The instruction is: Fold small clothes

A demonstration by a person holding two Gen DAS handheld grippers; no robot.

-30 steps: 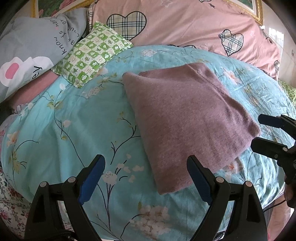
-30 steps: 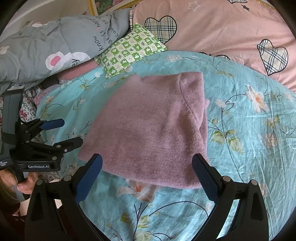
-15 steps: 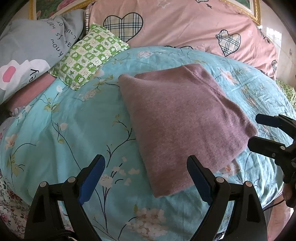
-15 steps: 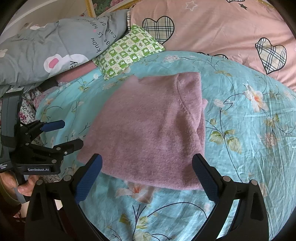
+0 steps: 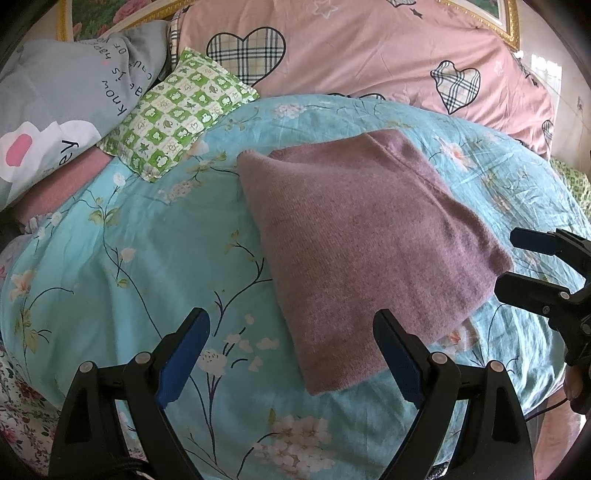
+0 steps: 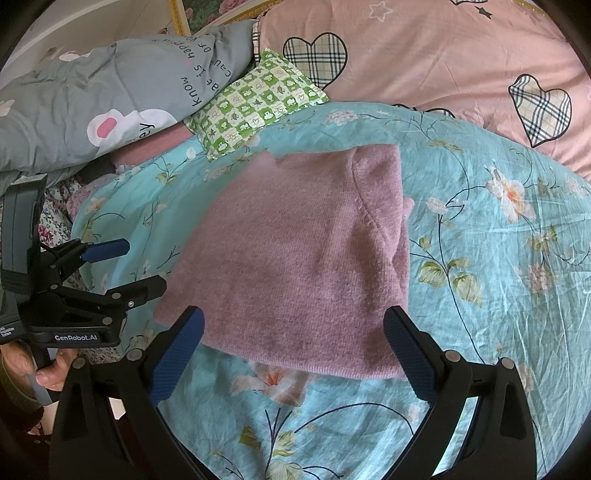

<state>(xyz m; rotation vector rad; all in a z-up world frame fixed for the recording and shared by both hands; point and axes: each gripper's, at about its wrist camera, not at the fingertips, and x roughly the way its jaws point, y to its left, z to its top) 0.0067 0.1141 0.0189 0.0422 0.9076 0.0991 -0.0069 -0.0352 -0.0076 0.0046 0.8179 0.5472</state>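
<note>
We see the folded mauve knit sweater (image 5: 369, 243) lying flat on the turquoise floral bedsheet (image 5: 147, 240), long axis toward the pillows, both the left gripper (image 5: 291, 354) and right gripper (image 6: 293, 349) wide open and empty, and only the right view shows a hand (image 6: 44, 369).

Bed (image 5: 155, 236), turquoise floral sheet; gilt-framed headboard (image 5: 508, 18); daylight.

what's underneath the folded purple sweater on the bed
The purple sweater lies on the turquoise floral bedsheet, whose printed flowers show around its edges. The patch of sheet directly beneath is covered, so whether anything else lies there cannot be seen.
</note>
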